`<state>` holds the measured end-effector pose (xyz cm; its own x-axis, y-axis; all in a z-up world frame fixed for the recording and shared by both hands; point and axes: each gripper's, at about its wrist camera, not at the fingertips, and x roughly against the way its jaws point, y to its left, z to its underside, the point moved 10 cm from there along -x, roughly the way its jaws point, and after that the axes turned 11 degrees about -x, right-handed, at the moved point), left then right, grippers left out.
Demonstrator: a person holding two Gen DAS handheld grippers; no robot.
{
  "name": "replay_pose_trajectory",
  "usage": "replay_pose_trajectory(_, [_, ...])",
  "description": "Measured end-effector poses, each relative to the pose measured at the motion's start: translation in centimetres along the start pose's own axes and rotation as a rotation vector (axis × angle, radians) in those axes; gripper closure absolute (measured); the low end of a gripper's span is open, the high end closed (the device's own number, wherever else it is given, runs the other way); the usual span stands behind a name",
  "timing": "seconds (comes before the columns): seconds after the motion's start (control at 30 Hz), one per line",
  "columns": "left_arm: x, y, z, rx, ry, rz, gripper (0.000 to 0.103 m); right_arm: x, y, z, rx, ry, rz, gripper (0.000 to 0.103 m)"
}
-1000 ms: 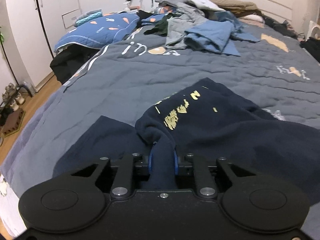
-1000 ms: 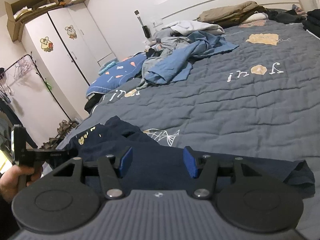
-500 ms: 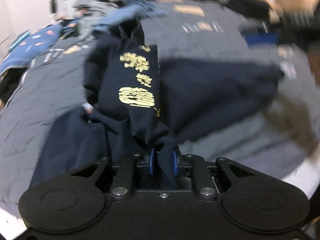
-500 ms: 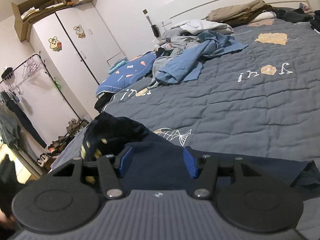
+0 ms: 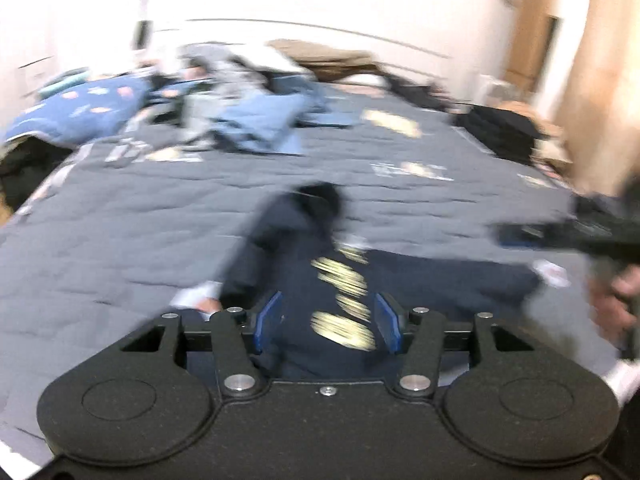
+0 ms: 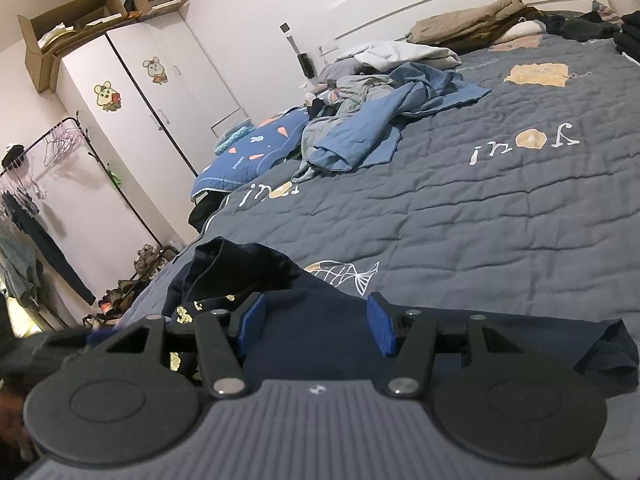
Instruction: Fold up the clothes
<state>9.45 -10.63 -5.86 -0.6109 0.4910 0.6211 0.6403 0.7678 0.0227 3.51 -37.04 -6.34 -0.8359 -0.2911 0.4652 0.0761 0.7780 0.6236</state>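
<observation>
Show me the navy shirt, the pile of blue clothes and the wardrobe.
Navy shirt (image 6: 320,344), right wrist view, flat cloth between the fingers.
Pile of blue clothes (image 6: 360,136), right wrist view, blue fabric.
Wardrobe (image 6: 160,120), right wrist view, door.

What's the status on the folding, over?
Left gripper open, right gripper open. Navy shirt bunched on the grey quilt, not yet folded flat. Unfolded clothes pile farther up the bed, clear of it.

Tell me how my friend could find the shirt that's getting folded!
Look at the big grey quilted bed cover. At its near edge, right in front of the open right gripper, lies the navy shirt. Unlike the pale blue clothes pile farther up the bed, it is very dark with gold print.
</observation>
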Motion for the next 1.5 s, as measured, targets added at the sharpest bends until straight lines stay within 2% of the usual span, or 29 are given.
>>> replay_pose_trajectory(0.1, [-3.1,1.2,0.3,0.008,0.064,-0.041,0.052,-0.1,0.0,0.0,0.001,-0.001,0.000,0.047])
replay_pose_trajectory(0.23, [-5.7,0.5,1.1,0.066,0.099,0.013,0.053,-0.1,0.0,0.1,0.007,0.001,0.004,0.047])
replay_pose_trajectory(0.27, [-6.0,0.0,1.3,0.060,0.109,0.029,0.058,-0.1,0.0,0.2,0.007,0.003,0.004,0.047])
replay_pose_trajectory(0.3, [-6.2,-0.8,1.7,0.031,0.122,0.042,0.063,-0.1,0.0,0.2,0.007,0.005,0.003,0.047])
replay_pose_trajectory(0.43, [-6.2,-4.6,2.8,-0.175,0.147,0.044,0.074,-0.2,-0.2,0.4,0.007,0.011,0.006,0.047])
replay_pose_trajectory(0.5, [-5.8,-6.0,3.1,-0.223,0.144,0.063,0.082,-0.2,-0.2,0.5,0.008,0.013,0.007,0.047])
replay_pose_trajectory(0.6, [-4.7,-7.7,3.0,-0.257,0.117,0.116,0.088,-0.2,0.0,0.6,0.019,0.016,-0.001,0.047])
replay_pose_trajectory(0.83, [-3.1,-10.5,3.8,-0.331,0.104,0.233,0.090,-1.7,1.6,1.9,0.058,0.060,-0.054,0.046])
replay_pose_trajectory(1.03, [-1.8,-12.7,4.8,-0.398,0.099,0.325,0.090,-3.1,2.7,2.9,0.060,0.090,-0.111,0.043])
replay_pose_trajectory(1.2, [-1.6,-11.5,4.4,-0.378,0.083,0.318,0.089,-4.4,1.9,4.0,0.054,0.131,-0.066,0.042])
replay_pose_trajectory(1.33, [-0.6,-9.9,3.2,-0.339,0.030,0.316,0.087,-3.9,1.8,4.0,0.058,0.135,-0.070,0.042])
replay_pose_trajectory(1.37, [-0.4,-9.5,2.8,-0.322,0.016,0.316,0.083,-3.9,1.8,3.9,0.046,0.132,-0.079,0.042])
replay_pose_trajectory(1.47, [-0.1,-8.6,1.8,-0.278,-0.017,0.292,0.062,-4.0,1.6,3.5,-0.005,0.128,-0.105,0.041])
replay_pose_trajectory(1.5, [0.0,-8.5,1.7,-0.269,-0.019,0.283,0.059,-4.3,1.5,3.7,-0.025,0.138,-0.112,0.041])
